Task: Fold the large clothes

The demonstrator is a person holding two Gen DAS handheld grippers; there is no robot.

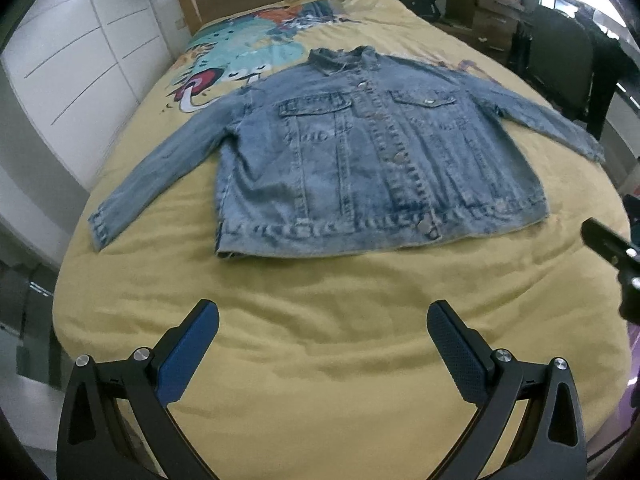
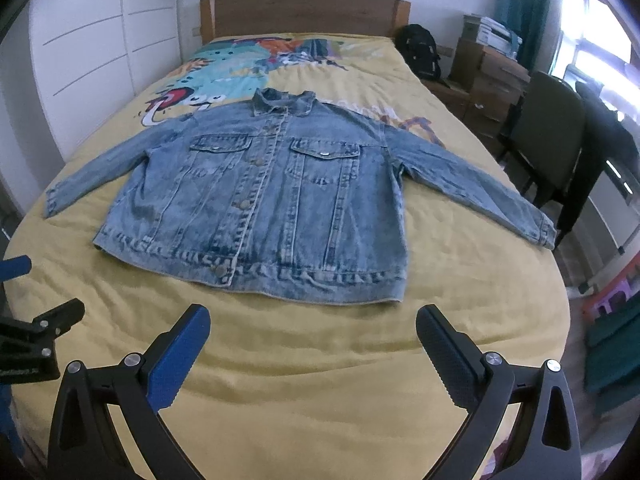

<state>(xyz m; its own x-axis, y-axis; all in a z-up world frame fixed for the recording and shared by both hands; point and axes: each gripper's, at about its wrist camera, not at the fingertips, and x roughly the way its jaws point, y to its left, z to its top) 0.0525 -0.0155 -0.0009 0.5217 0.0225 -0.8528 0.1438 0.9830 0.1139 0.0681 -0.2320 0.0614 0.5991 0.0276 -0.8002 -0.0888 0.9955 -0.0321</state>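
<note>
A light blue denim jacket (image 1: 360, 152) lies flat and buttoned, front up, on the yellow bedspread (image 1: 320, 320), collar toward the headboard, both sleeves spread out to the sides. It also shows in the right wrist view (image 2: 264, 200). My left gripper (image 1: 323, 316) is open and empty, hovering above the bedspread short of the jacket's hem. My right gripper (image 2: 313, 318) is open and empty, also just short of the hem. The right gripper's tip shows at the right edge of the left wrist view (image 1: 608, 240). The left gripper shows at the left edge of the right wrist view (image 2: 44, 324).
The bed has a wooden headboard (image 2: 304, 12) and a cartoon print (image 2: 240, 64) near the pillows end. White wardrobe doors (image 2: 100, 40) stand on the left. A black backpack (image 2: 420, 52), boxes (image 2: 492, 68) and a dark chair (image 2: 552, 136) stand on the right.
</note>
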